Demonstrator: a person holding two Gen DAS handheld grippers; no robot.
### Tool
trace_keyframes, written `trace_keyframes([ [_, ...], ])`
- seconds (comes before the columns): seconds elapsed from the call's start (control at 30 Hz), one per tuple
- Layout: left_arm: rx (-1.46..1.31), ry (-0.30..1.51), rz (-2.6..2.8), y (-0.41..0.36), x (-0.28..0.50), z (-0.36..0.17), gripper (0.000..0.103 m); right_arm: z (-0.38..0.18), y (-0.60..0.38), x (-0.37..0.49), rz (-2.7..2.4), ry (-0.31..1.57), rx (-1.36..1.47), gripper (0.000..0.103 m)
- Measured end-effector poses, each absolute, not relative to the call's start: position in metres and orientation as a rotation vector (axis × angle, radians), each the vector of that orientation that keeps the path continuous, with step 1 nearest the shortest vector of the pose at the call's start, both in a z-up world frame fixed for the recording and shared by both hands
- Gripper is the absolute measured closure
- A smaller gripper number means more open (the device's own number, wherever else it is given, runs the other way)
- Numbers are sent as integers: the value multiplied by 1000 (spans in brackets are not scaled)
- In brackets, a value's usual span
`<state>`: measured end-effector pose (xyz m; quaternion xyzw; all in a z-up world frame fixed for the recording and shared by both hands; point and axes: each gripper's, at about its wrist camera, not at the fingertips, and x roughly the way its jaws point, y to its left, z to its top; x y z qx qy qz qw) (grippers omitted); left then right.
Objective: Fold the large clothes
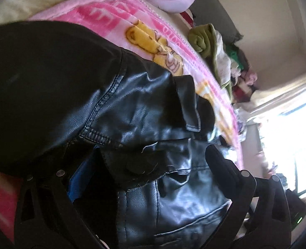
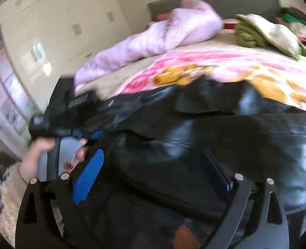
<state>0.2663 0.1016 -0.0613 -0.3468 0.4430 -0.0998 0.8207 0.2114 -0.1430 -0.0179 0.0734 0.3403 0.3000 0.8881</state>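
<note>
1. left wrist view: left gripper (image 1: pixel 144 178) clamps a fold of the black leather jacket (image 1: pixel 136 112), lifting it for folding.
2. right gripper (image 2: pixel 153 172) fingers apart around the jacket, above the pink blanket (image 2: pixel 246 62) on the bed.

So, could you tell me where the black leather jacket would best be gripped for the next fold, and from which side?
Probably the loose collar flap of the black leather jacket, approached from the pink blanket side. It stands up as a thin free edge, whereas the body panels are thick and bunched. Both grippers seem to have leather between their fingers, though blur hides the contact.
</note>
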Motion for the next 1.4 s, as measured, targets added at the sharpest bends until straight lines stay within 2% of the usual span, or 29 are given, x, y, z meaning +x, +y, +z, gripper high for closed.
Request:
trace_keyframes([
  [0.03,-704,946,-193,99,266,-61,17,-16,-156,214,597,704,174,10],
  [0.07,-645,959,-159,95,265,-61,26,-13,-179,217,552,699,206,10],
  [0.1,-601,967,-135,92,265,-62,39,-11,-196,219,516,688,233,10],
  [0.13,-555,970,-110,91,264,-61,44,-9,-214,222,476,677,265,10],
  [0.17,-532,964,-111,90,264,-59,54,-8,-233,223,437,667,299,12],
  [0.2,-526,953,-117,91,264,-57,57,-7,-254,225,397,657,339,20],
  [0.23,-509,932,-117,90,263,-52,66,-6,-273,227,355,651,370,32],
  [0.27,-492,910,-119,89,262,-47,78,-6,-286,228,320,650,386,37],
  [0.3,-483,887,-117,88,260,-42,99,-7,-300,229,283,648,401,48],
  [0.33,-478,859,-119,89,257,-34,101,-7,-310,231,258,648,411,60],
  [0.43,-525,757,-213,88,248,-13,102,-8,-331,232,202,643,426,74],
  [0.53,-538,656,-276,88,237,12,102,-8,-336,234,181,637,413,78],
  [0.67,-537,585,-259,94,235,27,102,-5,-324,243,201,640,392,79],
  [0.87,-479,720,-144,98,257,-4,102,-17,-292,276,258,716,341,79],
  [1.17,-414,854,-56,102,270,-41,102,-74,-280,317,161,887,262,79],
  [1.3,-384,872,-43,100,273,-45,101,-92,-285,322,121,915,249,93],
  [1.4,-369,889,-17,100,275,-51,99,-95,-291,321,132,915,291,94],
])
